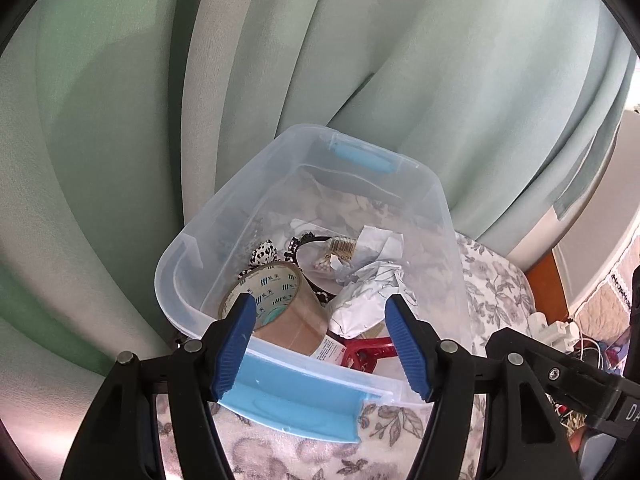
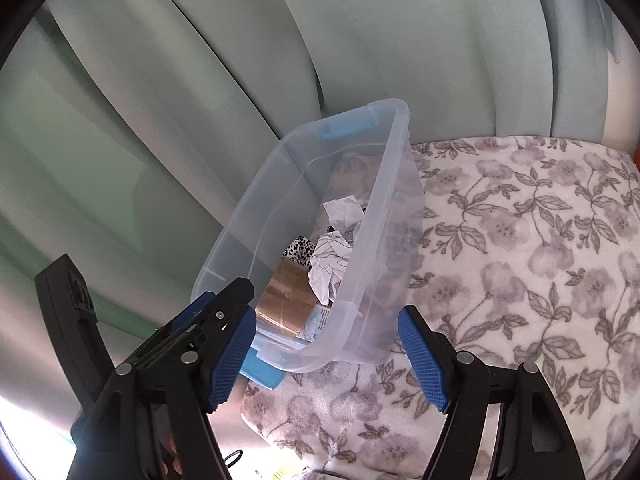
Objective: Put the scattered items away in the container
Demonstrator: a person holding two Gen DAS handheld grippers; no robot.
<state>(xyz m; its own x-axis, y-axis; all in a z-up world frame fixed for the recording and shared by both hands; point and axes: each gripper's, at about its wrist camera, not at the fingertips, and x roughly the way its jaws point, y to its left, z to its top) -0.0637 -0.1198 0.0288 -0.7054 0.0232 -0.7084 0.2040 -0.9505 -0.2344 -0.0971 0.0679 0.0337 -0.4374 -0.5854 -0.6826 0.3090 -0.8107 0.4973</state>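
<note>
Okay, your clear plastic bin (image 1: 224,216) sits on fuzzy floral fabric (image 2: 520,240).
Inside: brown tape roll (image 1: 280,304) at 7 o'clock, crumpled paper (image 1: 372,288) at 4; left gripper (image 1: 320,320) and right gripper (image 2: 326,332) both spread, pinching nothing.

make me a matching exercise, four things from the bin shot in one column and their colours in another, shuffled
Things:
1. tape roll
2. crumpled paper
3. bin handle
4. clip in the near corner of the bin

Colours:
A. red
B. light blue
C. brown
D. white

Pairs: 1-C, 2-D, 3-B, 4-A
</note>
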